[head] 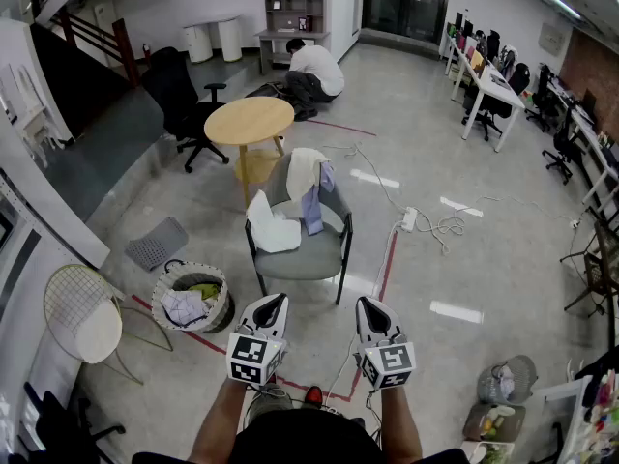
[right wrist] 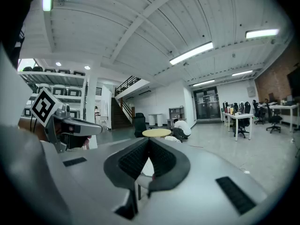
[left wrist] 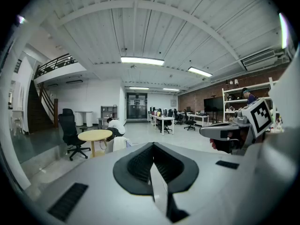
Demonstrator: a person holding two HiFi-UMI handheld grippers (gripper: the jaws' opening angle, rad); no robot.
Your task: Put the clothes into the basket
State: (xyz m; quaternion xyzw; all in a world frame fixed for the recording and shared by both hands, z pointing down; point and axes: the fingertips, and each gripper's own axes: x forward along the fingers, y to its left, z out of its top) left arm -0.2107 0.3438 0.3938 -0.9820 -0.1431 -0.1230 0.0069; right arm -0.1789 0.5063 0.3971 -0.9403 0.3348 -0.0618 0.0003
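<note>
A grey chair [head: 308, 255] stands in the middle of the floor with clothes on it. A white garment [head: 272, 231] lies on its seat. A cream one [head: 304, 170] and a lavender one [head: 315, 207] hang over the backrest. The round basket [head: 221, 313] sits on the floor to the chair's left, with some clothes inside. My left gripper [head: 272, 305] and right gripper [head: 371, 308] are held side by side, short of the chair. Both are shut and empty. The left gripper [left wrist: 152, 146] and right gripper [right wrist: 149, 142] each show closed jaws in their own views.
A round wooden table [head: 250, 121] and a black office chair [head: 182, 100] stand behind the grey chair. A person [head: 315, 70] crouches farther back. A wire chair [head: 81, 313] is at the left, a power strip with cables [head: 410, 220] to the right, and bags [head: 503, 382] at the lower right.
</note>
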